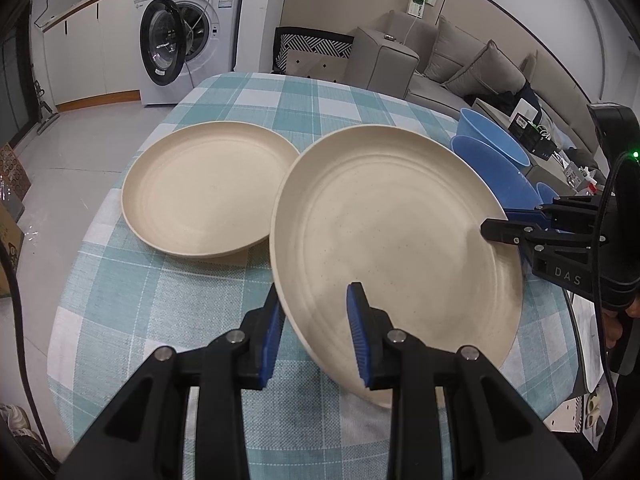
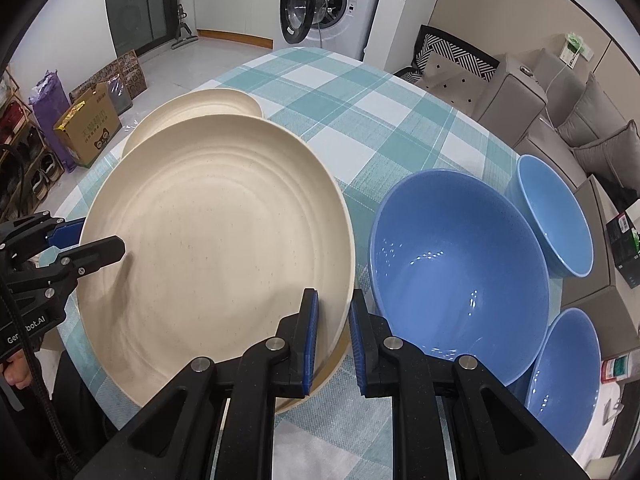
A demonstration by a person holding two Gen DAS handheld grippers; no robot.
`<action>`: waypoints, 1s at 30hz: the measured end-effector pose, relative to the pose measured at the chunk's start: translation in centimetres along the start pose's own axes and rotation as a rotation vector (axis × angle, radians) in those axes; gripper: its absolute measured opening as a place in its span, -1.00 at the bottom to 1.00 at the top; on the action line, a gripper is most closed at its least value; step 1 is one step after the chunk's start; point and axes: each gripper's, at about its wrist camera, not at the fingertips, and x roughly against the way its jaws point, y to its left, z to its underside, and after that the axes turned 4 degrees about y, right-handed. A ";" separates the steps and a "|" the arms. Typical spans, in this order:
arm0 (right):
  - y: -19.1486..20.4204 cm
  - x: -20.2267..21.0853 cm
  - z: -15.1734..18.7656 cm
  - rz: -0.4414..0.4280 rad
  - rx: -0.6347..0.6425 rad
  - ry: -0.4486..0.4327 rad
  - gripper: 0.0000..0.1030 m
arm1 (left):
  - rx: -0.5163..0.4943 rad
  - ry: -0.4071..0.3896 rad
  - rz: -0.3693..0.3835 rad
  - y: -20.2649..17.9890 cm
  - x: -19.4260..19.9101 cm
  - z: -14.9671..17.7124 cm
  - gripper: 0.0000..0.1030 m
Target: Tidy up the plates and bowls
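The far half of the table (image 2: 360,92) lies bare, open to a pass from the washing machine (image 2: 336,0) side. On the near half, the held plate (image 2: 216,248) and second plate (image 1: 208,192) fill the left, while three blue bowls (image 2: 456,268) crowd the right edge. Only a narrow strip of cloth separates held plate and big bowl.

My left hand-held gripper (image 1: 316,332) clamps the tilted cream plate (image 1: 392,232) at its six o'clock rim. Right hand-held gripper (image 1: 492,228) grips it at three o'clock. Second plate (image 1: 208,196) lies flat on the desk (image 1: 248,92), at nine o'clock.
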 end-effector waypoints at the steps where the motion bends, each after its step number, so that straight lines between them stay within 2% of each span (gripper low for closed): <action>1: 0.0 -0.1 0.0 0.001 -0.001 0.001 -0.70 | 0.000 0.000 0.000 0.0 0.0 0.0 -0.44; 30: 0.2 -3.0 0.7 0.032 -0.012 0.057 -0.69 | -0.001 0.059 0.008 -0.5 -2.6 0.4 -0.44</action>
